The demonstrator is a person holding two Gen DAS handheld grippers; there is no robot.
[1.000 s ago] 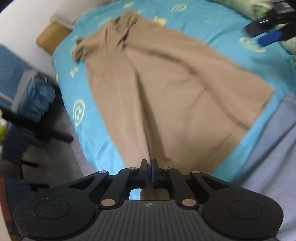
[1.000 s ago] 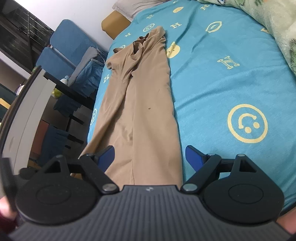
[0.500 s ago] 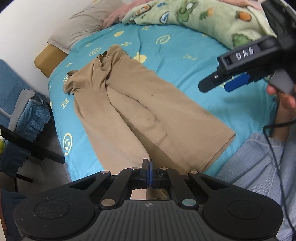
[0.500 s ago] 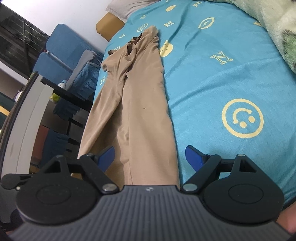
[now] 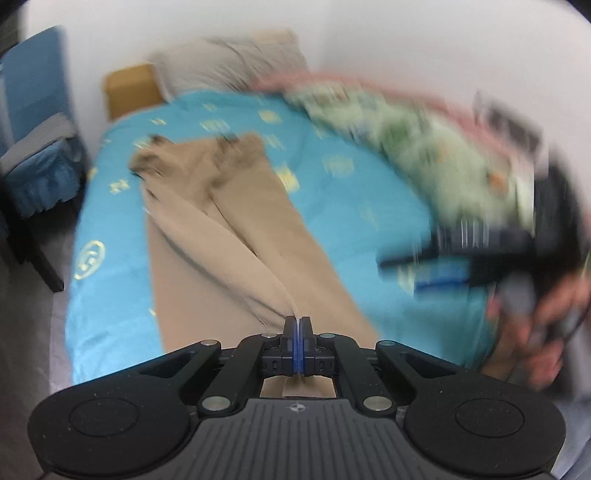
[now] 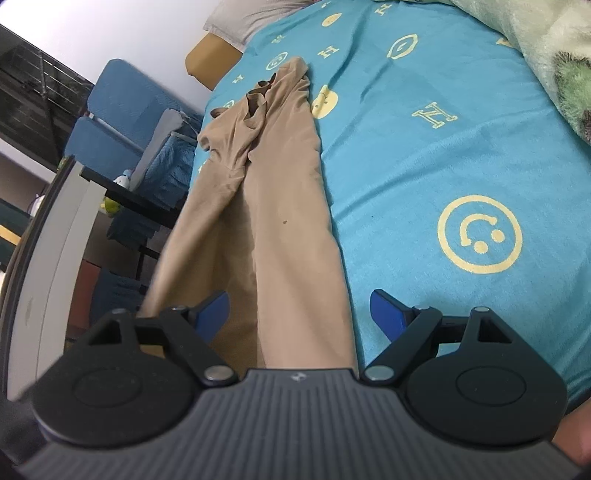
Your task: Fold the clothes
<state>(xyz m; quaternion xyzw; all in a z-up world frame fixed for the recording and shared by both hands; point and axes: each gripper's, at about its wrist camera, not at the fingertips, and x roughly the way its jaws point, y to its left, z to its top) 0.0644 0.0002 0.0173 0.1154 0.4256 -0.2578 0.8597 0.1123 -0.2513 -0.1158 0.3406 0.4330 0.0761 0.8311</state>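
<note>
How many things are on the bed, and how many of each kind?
Tan trousers: 1
Green patterned blanket: 1
Grey pillow: 1
Total on the blue sheet: 3

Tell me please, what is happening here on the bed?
A person is folding a pair of tan trousers that lie stretched out on a bed with a blue sheet. The left gripper has its jaws shut on the near end of one trouser leg. The right gripper is open, its jaws wide apart above the near end of the trousers, gripping nothing. A green blanket lies bunched at the side.
</note>
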